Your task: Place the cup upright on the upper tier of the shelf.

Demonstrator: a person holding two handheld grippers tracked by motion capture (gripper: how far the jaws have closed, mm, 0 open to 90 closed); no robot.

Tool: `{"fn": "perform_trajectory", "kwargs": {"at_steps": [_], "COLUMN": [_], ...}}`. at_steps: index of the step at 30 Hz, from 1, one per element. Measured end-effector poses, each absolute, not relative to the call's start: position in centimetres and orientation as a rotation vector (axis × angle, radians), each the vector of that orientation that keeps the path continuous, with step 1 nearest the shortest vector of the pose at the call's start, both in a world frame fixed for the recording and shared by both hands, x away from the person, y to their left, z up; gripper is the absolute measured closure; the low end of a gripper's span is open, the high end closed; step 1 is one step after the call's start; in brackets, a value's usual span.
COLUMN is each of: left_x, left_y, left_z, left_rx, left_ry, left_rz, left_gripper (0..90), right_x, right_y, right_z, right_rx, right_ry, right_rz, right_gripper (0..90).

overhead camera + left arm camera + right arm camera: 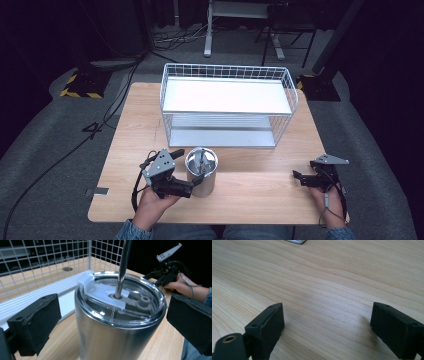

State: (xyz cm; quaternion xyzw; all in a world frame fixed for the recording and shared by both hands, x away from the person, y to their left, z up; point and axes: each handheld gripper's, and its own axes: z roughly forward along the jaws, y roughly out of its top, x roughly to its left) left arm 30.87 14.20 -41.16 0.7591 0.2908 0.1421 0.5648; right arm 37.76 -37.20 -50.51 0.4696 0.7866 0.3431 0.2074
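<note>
A stainless steel tumbler (201,175) with a clear lid and a metal straw (122,267) stands upright on the wooden table (260,192), near the front and left of centre. My left gripper (194,184) is open, one black jaw on each side of the tumbler (107,340); the left pad (37,325) stands a little off the steel wall and the right pad (192,325) sits close to the lid's rim. My right gripper (300,178) is open low over bare wood (328,312) at the front right, with nothing between its jaws.
A white wire rack (227,95) with two shelves stands across the back middle of the table, its mesh (50,257) just behind the tumbler. The other hand and its gripper (165,272) show beyond the tumbler. Bare wood lies between tumbler and right gripper.
</note>
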Motion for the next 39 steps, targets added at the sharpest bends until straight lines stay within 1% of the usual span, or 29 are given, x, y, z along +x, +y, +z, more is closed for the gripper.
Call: {"fn": "perform_trajectory", "kwargs": {"at_steps": [9, 16, 22, 28, 39], "left_x": [31.2, 31.5, 32.1, 32.2, 32.0], "left_y": [13.2, 11.7, 10.7, 10.9, 11.0], "left_z": [-42.1, -43.1, -43.9, -44.4, -44.2], "left_rx": [1.797, 1.828, 1.864, 1.844, 1.858], "left_ry": [0.655, 0.654, 0.669, 0.664, 0.636], "left_rz": [0.319, 0.359, 0.367, 0.340, 0.357], "left_gripper": [0.0, 0.0, 0.0, 1.6, 3.0], "right_x": [37.7, 37.7, 37.7, 37.7, 37.7], "right_y": [-37.2, -37.2, -37.2, -37.2, -37.2], "right_z": [-50.5, -50.5, -50.5, -50.5, -50.5], "right_rx": [1.307, 1.310, 1.306, 1.307, 1.301], "right_ry": [2.187, 2.187, 2.189, 2.188, 2.186], "right_rz": [0.955, 0.953, 0.951, 0.951, 0.953], "right_gripper": [12.6, 12.7, 13.0, 13.3, 14.3]}}
